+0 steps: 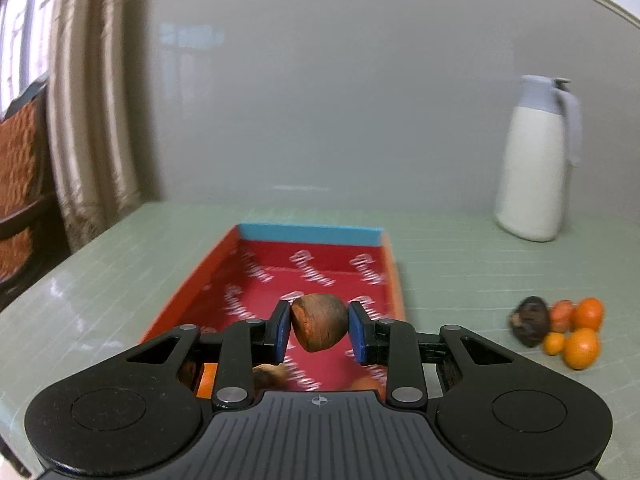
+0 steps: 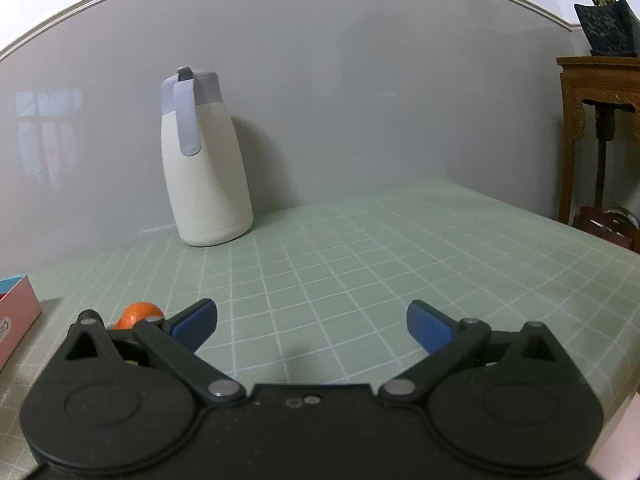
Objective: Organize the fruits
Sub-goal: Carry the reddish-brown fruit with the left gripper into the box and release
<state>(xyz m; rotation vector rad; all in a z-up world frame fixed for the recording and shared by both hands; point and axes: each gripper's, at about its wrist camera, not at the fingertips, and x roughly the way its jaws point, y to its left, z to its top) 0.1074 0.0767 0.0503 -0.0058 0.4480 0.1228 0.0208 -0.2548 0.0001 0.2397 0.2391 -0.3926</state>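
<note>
The green gridded bench [image 2: 360,240] carries a red tray [image 1: 256,264] with orange walls and a blue far wall. Above the tray hangs the left hand-held gripper [image 1: 319,330], its blue pads pinching a brown rounded fruit [image 1: 319,322] — two more fruits lie in the tray's near end, half hidden. The right hand-held gripper [image 2: 312,326] sits low over bare bench, spread wide and holding nothing. Right of the tray, a cluster of oranges [image 1: 580,336] — beside a dark fruit [image 1: 530,320].
</note>
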